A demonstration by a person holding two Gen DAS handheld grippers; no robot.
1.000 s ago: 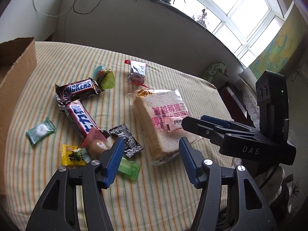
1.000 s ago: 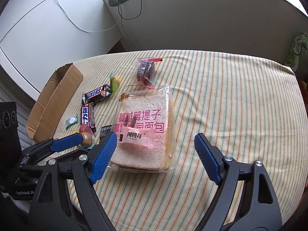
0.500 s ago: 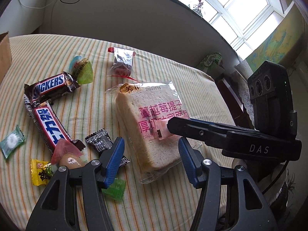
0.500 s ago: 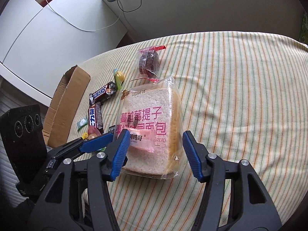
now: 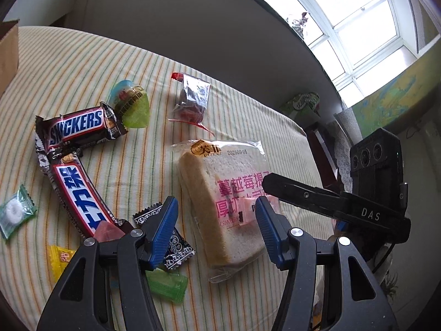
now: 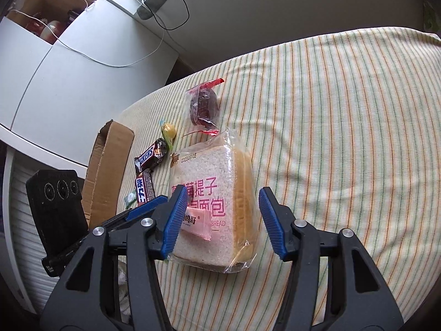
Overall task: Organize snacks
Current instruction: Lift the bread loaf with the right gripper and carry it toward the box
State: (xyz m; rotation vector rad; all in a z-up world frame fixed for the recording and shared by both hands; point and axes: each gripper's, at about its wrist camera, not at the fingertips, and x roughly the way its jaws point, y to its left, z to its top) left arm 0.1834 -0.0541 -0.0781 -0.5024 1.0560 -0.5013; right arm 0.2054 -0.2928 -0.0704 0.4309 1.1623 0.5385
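— What is the left gripper's camera giving you?

— The left gripper [image 5: 216, 226] is hanging with its jaws apart and nothing between them, over the near edge of the bagged bread [image 5: 220, 207] lying flat on the striped tablecloth [image 5: 82, 63]. The Snickers bar [image 5: 77, 129], the blue-labelled bar [image 5: 80, 201] touching it, a mint in a green wrapper [image 5: 15, 215], a yellow candy [image 5: 60, 259] and a black-and-white sachet [image 5: 171, 242] are all showing left of the bread. The right gripper's finger is crossing over the bread's right side.

— And the other camera?

— The right gripper [image 6: 219, 220] is also gaping, its blue pads [image 6: 271, 222] flanking the bread [image 6: 212, 209], though I cannot tell whether they are touching the bag. Only here is the cardboard box [image 6: 110, 162] showing along its length, standing at the table's left edge, beyond the bars. The small candies are mostly hiding behind the left gripper's arm. The red-sealed packet [image 6: 204, 104] is lying just past the bread.
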